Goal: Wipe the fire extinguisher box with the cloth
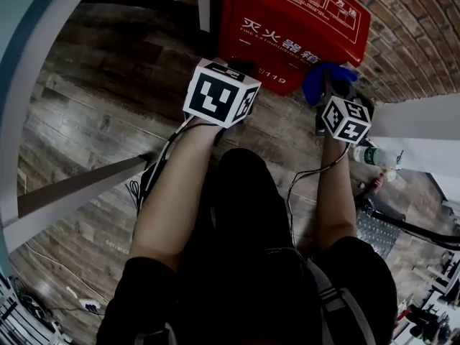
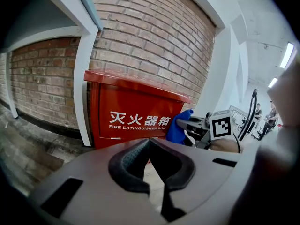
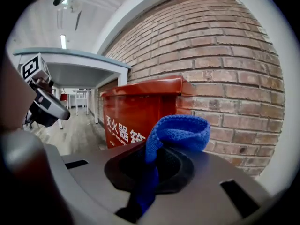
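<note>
The red fire extinguisher box (image 1: 287,27) stands on the floor against the brick wall, white lettering on its front (image 2: 136,111). My right gripper (image 1: 327,88) is shut on a blue cloth (image 1: 325,80), which hangs just off the box's right front corner. In the right gripper view the cloth (image 3: 180,132) folds over above the jaws of the right gripper (image 3: 157,149), with the box (image 3: 140,109) a short way ahead. My left gripper (image 1: 241,69) hovers before the box's front, jaws shut on nothing, tips meeting (image 2: 151,139). The left gripper view shows the cloth (image 2: 179,125) beside the box.
A brick wall (image 2: 140,36) runs behind the box. A white post (image 2: 82,78) stands at the box's left. The floor is wooden planks (image 1: 93,92). A plastic bottle (image 1: 375,155) lies at the right by a white wall. Cables (image 1: 154,171) trail on the floor.
</note>
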`<action>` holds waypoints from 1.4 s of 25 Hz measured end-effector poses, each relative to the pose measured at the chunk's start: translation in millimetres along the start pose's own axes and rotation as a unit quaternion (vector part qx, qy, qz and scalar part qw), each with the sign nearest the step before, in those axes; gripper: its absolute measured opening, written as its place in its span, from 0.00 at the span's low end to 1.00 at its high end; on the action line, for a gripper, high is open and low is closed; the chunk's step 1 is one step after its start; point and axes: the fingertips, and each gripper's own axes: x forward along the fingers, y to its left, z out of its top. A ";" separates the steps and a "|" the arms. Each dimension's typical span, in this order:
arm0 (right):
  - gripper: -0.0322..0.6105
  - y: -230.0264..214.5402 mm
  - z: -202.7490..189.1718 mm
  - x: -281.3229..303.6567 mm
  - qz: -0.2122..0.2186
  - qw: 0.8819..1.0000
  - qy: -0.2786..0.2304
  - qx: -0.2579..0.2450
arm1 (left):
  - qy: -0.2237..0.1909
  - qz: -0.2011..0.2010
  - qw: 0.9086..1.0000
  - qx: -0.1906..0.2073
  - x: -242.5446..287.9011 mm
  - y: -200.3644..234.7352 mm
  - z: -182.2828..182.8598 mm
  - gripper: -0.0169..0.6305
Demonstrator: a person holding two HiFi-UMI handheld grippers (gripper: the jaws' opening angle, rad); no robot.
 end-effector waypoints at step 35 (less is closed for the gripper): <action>0.11 213.2 -0.2 156.7 0.161 0.976 0.039 -0.145 | -0.045 0.047 0.997 -0.051 -50.4 45.0 5.6 0.02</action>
